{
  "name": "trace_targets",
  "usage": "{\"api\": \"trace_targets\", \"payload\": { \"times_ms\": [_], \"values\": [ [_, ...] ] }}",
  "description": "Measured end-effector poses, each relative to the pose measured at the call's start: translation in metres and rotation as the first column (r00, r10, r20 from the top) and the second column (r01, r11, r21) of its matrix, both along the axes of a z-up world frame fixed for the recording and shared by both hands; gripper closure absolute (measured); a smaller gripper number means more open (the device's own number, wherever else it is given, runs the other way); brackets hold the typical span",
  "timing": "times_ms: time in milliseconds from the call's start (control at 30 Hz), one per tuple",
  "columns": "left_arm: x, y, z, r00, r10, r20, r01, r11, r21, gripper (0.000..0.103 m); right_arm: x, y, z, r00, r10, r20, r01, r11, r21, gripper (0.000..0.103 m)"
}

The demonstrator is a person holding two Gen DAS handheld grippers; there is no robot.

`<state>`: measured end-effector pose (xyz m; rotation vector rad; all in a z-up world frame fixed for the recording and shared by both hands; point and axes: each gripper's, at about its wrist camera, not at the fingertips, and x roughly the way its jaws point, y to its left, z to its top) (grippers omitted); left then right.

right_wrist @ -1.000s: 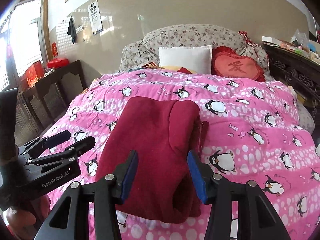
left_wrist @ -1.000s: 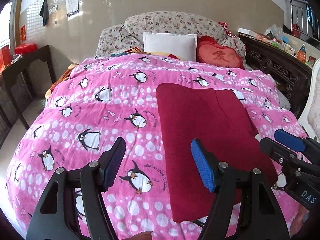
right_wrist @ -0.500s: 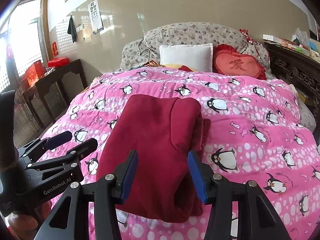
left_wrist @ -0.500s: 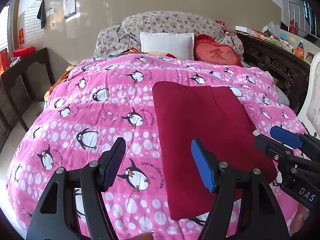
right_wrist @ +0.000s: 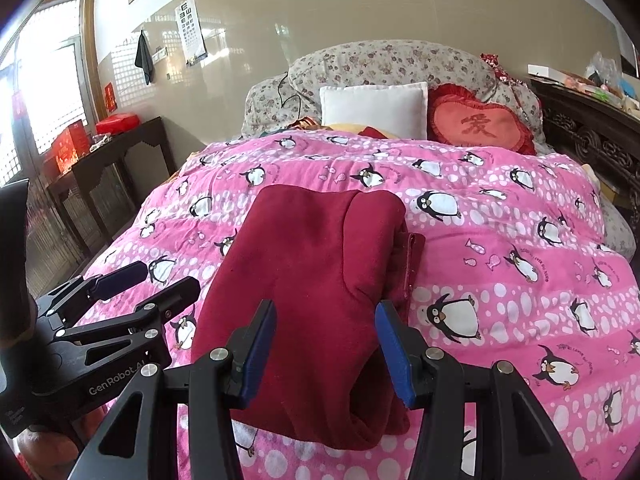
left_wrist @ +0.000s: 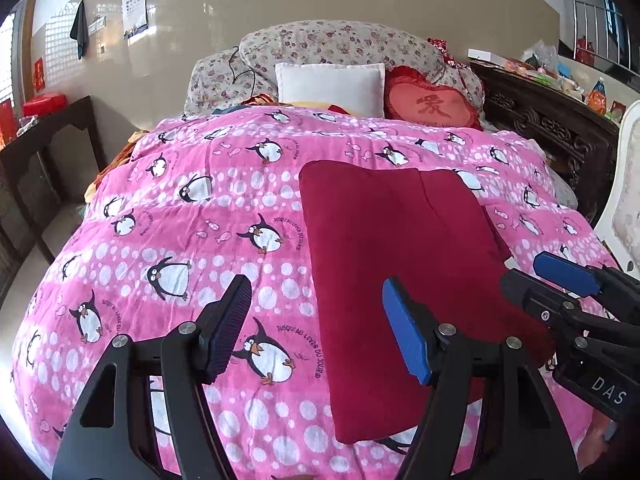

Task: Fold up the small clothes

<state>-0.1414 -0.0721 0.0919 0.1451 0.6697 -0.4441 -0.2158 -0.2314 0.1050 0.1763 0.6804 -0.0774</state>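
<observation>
A dark red garment [left_wrist: 396, 264] lies folded lengthwise on the pink penguin quilt [left_wrist: 192, 232]; it also shows in the right wrist view [right_wrist: 316, 272], with a fold ridge along its right side. My left gripper [left_wrist: 316, 328] is open and empty above the garment's near left edge. My right gripper [right_wrist: 326, 346] is open and empty above the garment's near end. Each gripper shows in the other's view: the right one [left_wrist: 560, 280] at the garment's right, the left one [right_wrist: 144, 280] at its left.
Pillows lie at the bed's head: a white one [left_wrist: 330, 86] and a red heart cushion [left_wrist: 432, 106]. A dark side table [right_wrist: 108, 160] stands left of the bed. A carved dark cabinet [left_wrist: 552, 128] and a white chair [left_wrist: 624, 208] stand at the right.
Both grippers have drifted slightly closer to the bed; the garment and both open jaws look unchanged.
</observation>
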Motion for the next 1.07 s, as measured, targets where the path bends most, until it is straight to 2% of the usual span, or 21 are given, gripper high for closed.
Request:
{"api": "trace_targets", "payload": {
  "times_ms": [633,900,1067],
  "values": [
    [0.0012,-0.0033,-0.0014,1.000,-0.017,-0.005,0.017,1.000,0.000,0.035,0.0035,0.0054,-0.0004,1.000,0.012,-0.007,-0.012,1.000,-0.002,0.053],
    [-0.0022,-0.0017,0.0029,0.998,-0.039,0.043,0.040,0.999,-0.026,0.035,0.0052,0.0050,-0.0026,1.000,0.017,-0.014,-0.017,1.000,0.005,0.053],
    [0.0006,0.0020,0.0039,0.999,-0.037,0.036,0.038,0.999,-0.034,0.035,0.0035,0.0042,-0.0023,1.000,0.012,-0.010,-0.012,1.000,0.003,0.053]
  ]
}}
